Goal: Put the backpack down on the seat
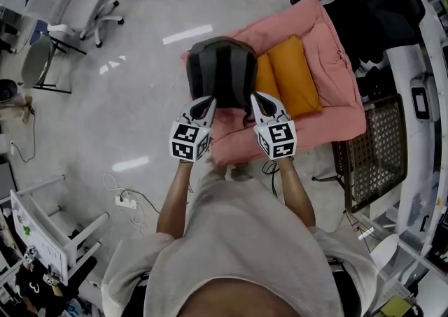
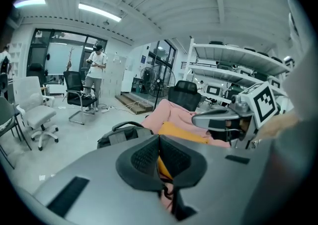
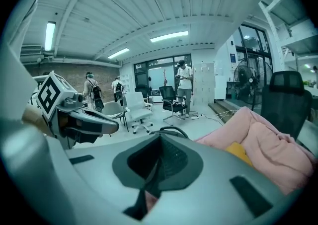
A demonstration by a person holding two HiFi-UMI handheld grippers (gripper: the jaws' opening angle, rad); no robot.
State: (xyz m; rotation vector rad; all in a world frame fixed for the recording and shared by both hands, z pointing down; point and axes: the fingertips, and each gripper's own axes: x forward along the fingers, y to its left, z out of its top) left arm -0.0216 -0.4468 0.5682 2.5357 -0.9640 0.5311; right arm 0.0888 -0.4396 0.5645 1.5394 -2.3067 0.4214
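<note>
The dark grey backpack (image 1: 220,67) sits upright on the left end of the pink cushioned seat (image 1: 336,50), beside an orange cushion (image 1: 294,74). My left gripper (image 1: 208,102) and right gripper (image 1: 256,99) hover at the backpack's near edge, one at each side. In the left gripper view the pads (image 2: 159,137) meet with nothing between them; the backpack (image 2: 121,133) lies just beyond, apart from them. The right gripper's pads (image 3: 160,137) are likewise pressed together and bare, with the backpack's top handle (image 3: 171,130) showing past them.
White office chairs (image 1: 77,1) stand at the far left and a black office chair (image 1: 371,1) behind the seat. A wire rack (image 1: 381,144) is to the right and a power strip (image 1: 126,201) lies on the floor. People (image 2: 97,77) stand far off.
</note>
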